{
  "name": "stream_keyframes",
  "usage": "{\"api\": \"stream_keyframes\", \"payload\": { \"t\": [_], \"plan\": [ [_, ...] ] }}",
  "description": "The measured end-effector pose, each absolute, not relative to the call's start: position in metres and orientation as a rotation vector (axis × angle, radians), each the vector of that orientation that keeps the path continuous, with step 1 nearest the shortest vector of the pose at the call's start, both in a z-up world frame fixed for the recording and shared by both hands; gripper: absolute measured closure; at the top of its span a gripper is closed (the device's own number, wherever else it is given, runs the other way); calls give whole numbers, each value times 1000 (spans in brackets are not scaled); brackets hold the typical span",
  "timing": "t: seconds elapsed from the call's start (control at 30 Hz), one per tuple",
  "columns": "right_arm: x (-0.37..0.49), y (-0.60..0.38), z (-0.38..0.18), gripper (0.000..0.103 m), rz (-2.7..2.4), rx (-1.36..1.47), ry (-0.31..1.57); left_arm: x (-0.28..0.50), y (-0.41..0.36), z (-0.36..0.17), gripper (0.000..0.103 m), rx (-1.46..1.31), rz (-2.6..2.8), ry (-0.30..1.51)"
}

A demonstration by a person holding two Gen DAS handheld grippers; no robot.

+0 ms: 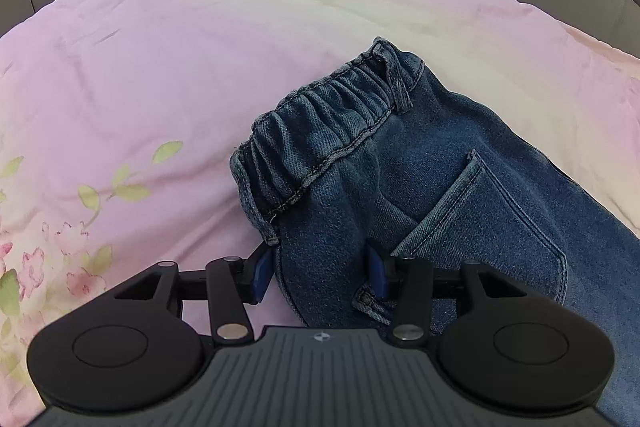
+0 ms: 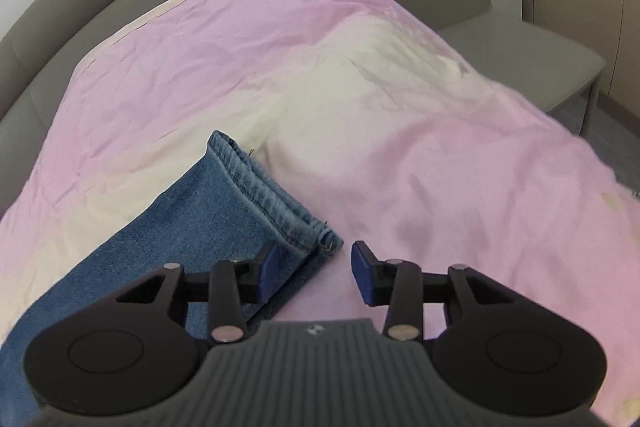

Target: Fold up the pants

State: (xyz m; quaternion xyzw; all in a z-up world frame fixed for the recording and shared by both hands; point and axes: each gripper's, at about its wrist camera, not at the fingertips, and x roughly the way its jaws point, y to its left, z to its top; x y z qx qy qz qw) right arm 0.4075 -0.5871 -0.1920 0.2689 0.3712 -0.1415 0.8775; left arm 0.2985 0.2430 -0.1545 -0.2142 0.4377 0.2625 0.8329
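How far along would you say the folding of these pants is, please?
Done: the jeans lie folded lengthwise, legs stacked. In hand: the left gripper straddles denim below the waistband; the right gripper, open, sits beside the hem. Left: folding hem to waistband.

Left wrist view: close, steeply downward over the left gripper (image 1: pixel 322 273) at the pants (image 1: pixel 440 187) waistband. Right wrist view: close, downward over the right gripper (image 2: pixel 314 273) at a leg hem. Both share the pants and pink sheet (image 1: pixel 180 67).
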Motion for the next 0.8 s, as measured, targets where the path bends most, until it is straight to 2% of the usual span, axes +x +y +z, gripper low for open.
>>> {"api": "stream_keyframes", "payload": {
  "t": [0.07,0.2,0.3,0.33,0.37,0.43,0.6,0.8],
  "plan": [
    [405,-591,-206,57,-284,655,762,296,244,-154,48,-462,551,925],
    [408,-591,-231,55,-300,795,714,297,245,-155,48,-473,553,927],
    [412,-586,-235,68,-319,817,668,299,244,-156,48,-468,559,932],
    [413,-583,-232,74,-327,802,664,300,244,-155,48,-465,562,934],
    [415,-576,-225,85,-331,750,663,301,243,-153,48,-459,567,934],
    [417,-567,-202,95,-339,662,653,302,243,-145,49,-456,571,933],
    [421,-540,-128,99,-347,526,636,307,245,-112,50,-447,546,948],
    [378,-521,-54,99,-330,468,615,286,254,-65,51,-412,477,947]
  ]
}}
